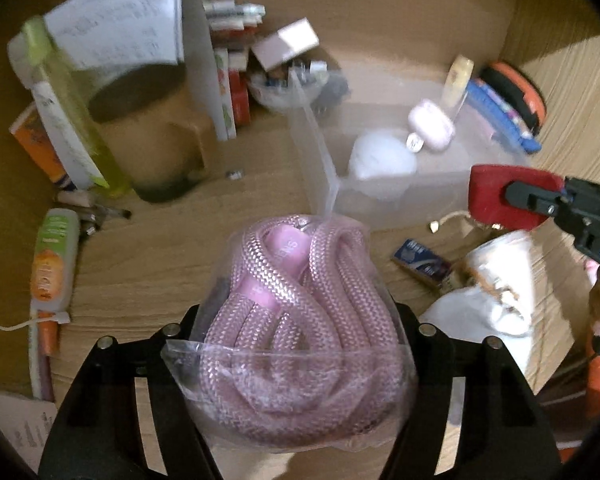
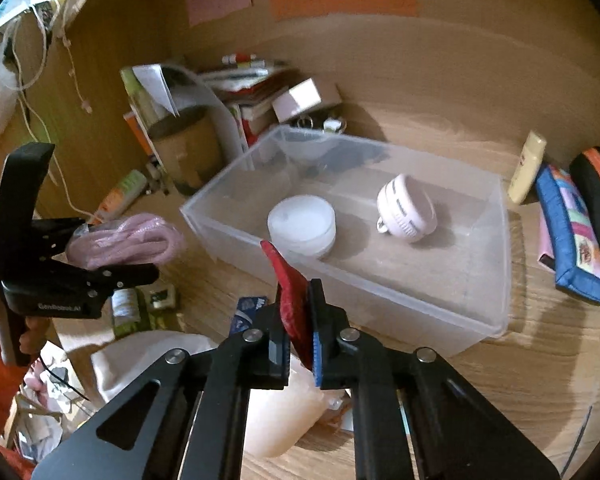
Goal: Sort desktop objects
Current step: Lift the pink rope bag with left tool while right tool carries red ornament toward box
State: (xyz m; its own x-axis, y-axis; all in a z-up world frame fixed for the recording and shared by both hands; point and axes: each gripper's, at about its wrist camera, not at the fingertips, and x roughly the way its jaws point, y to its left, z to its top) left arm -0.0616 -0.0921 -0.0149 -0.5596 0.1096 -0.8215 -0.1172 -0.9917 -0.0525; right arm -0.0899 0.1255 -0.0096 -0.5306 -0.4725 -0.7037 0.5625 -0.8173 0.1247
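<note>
Coiled pink braided rope in a clear plastic bag [image 1: 296, 320]: held above the front of the wooden worktop [image 1: 148, 264], just short of the clear plastic storage bin [image 2: 380, 272].
Left gripper [image 1: 300, 344]: jaws clenched on the bag's lower half.
Handling: judged light, soft and springy; slick film likely to slide, so best held across the rope's bulk, not by loose film.
Flat red pad-like piece [image 2: 292, 296]: thin, slightly curved, probably stiff; pinched edge-on near the bin's front wall.
Right gripper [image 2: 298, 320]: jaws clamped on the red piece.
Bin contents: round white lidded tub [image 2: 302, 224] at left, white ribbed round gadget with loop [image 2: 406, 214] at right.
Writing: pink rope sleeve lettering blurred, unreadable; "GenRobot.AI" on the left gripper body; partial "DA" on the right gripper.
Back left of worktop: books, boxes, yellow-green bottle [image 1: 72, 100].
</note>
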